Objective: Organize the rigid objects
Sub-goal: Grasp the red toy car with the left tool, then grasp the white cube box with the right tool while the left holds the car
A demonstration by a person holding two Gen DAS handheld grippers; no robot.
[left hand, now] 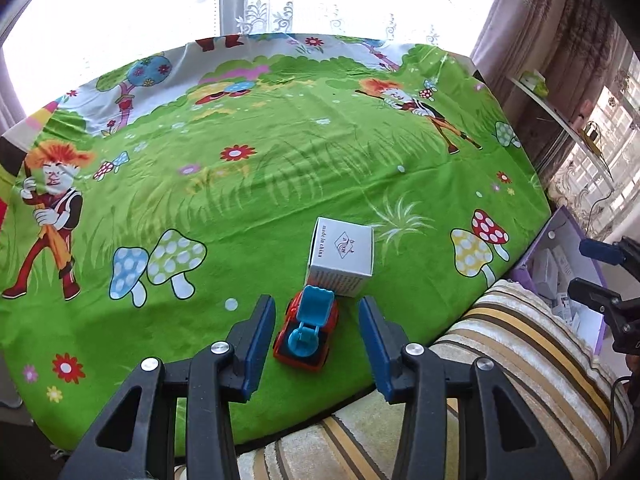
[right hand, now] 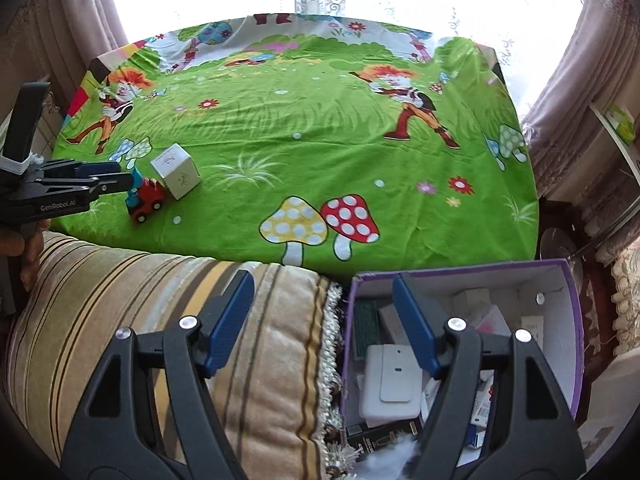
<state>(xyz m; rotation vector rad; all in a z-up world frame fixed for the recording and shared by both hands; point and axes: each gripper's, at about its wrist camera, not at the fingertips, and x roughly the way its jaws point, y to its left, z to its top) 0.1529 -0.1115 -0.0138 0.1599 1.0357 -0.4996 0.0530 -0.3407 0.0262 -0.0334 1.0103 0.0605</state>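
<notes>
A red toy truck with a blue scoop (left hand: 307, 330) stands on the green cartoon cloth (left hand: 240, 200) near its front edge, touching a white cardboard box (left hand: 341, 256) just behind it. My left gripper (left hand: 317, 320) is open, its blue pads either side of the truck, apart from it. In the right wrist view the truck (right hand: 146, 199), the box (right hand: 176, 171) and the left gripper (right hand: 120, 178) show at the left. My right gripper (right hand: 323, 312) is open and empty above the purple storage box (right hand: 574, 320) and striped cushion.
The purple box holds several small cartons and a white flat device (right hand: 390, 384). A striped beige cushion (right hand: 160, 320) lies along the table's front edge. Curtains and a bright window stand behind the table; a shelf (left hand: 560, 120) is at the right.
</notes>
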